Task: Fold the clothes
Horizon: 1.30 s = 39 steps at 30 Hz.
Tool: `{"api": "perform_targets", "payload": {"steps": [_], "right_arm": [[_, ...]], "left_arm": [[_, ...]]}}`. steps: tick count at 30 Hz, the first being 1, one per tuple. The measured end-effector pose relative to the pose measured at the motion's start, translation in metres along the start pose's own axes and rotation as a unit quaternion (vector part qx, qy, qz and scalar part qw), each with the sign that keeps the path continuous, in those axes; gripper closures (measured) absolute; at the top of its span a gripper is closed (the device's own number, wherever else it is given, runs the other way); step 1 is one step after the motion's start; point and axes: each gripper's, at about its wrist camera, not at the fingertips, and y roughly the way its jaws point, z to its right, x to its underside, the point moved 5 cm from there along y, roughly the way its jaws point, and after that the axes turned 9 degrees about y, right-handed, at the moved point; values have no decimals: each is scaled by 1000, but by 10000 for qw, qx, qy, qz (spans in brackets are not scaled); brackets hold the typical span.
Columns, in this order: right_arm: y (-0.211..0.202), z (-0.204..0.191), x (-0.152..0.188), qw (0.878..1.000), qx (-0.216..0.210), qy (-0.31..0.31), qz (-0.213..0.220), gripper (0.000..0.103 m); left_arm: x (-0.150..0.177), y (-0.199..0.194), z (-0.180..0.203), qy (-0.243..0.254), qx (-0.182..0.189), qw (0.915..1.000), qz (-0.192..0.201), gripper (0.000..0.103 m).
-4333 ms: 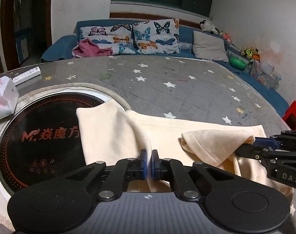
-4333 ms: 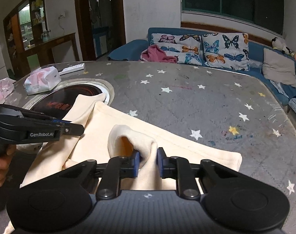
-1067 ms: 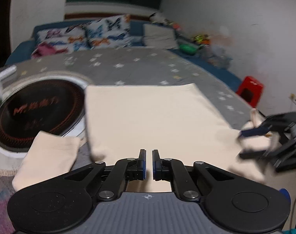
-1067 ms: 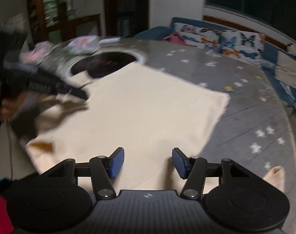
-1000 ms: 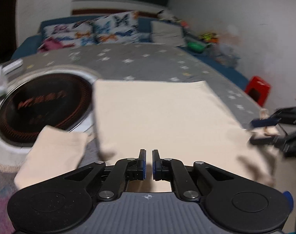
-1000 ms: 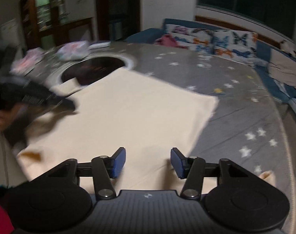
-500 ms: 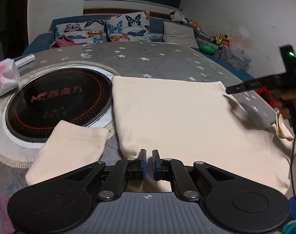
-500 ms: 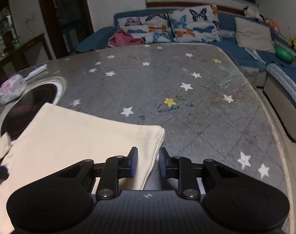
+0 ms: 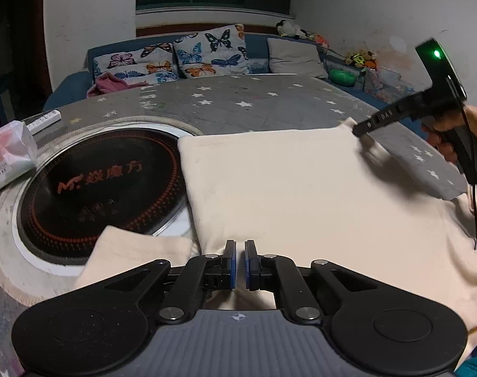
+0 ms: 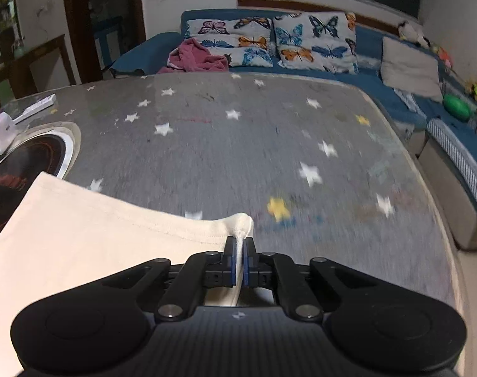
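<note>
Two grippers work one cream garment (image 9: 301, 194), which lies flat on the star-patterned desk (image 10: 238, 144) beside the round black hob (image 9: 100, 182). The right gripper (image 10: 240, 248) has its jaws pinched tight on the garment's far right corner. The left gripper (image 9: 240, 257) has its jaws nearly together over the near hem; whether cloth is caught cannot be told. For a clean fold, lift the corner just clear, carry it across level, and align edges before release.

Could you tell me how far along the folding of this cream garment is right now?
Done: the cream garment lies spread flat on the table. In hand: the right tongs pinch its far corner and the left tongs its near edge. Left: every fold; the sleeve lies outstretched.
</note>
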Motion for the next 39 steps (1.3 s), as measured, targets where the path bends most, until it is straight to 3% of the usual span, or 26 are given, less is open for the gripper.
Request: {"api": "perform_targets", "payload": {"steps": [7, 13, 20, 22, 27, 33, 39], "right_arm": [[32, -23, -27, 9986, 162, -504, -64, 98], [-6, -13, -23, 9984, 39, -571, 31, 96], [-94, 23, 32, 9980, 51, -632, 63, 86], [-115, 32, 54, 9983, 101, -569, 56, 75], [-152, 47, 111, 9980, 323, -535, 51, 62], [-162, 51, 155, 9961, 577, -660, 28, 67], [-154, 63, 167, 9961, 597, -639, -87, 95]], "left_arm": [[-8, 8, -10, -113, -105, 9999, -36, 96], [-9, 5, -4, -63, -87, 9999, -30, 96], [-14, -11, 34, 117, 333, 9993, 154, 91], [-16, -15, 49, 188, 504, 9983, 215, 91], [-24, -20, 92, 486, 920, 9941, 318, 86], [-25, -17, 136, 756, 1299, 9882, 283, 84], [-15, -10, 158, 934, 1493, 9843, 138, 84]]}}
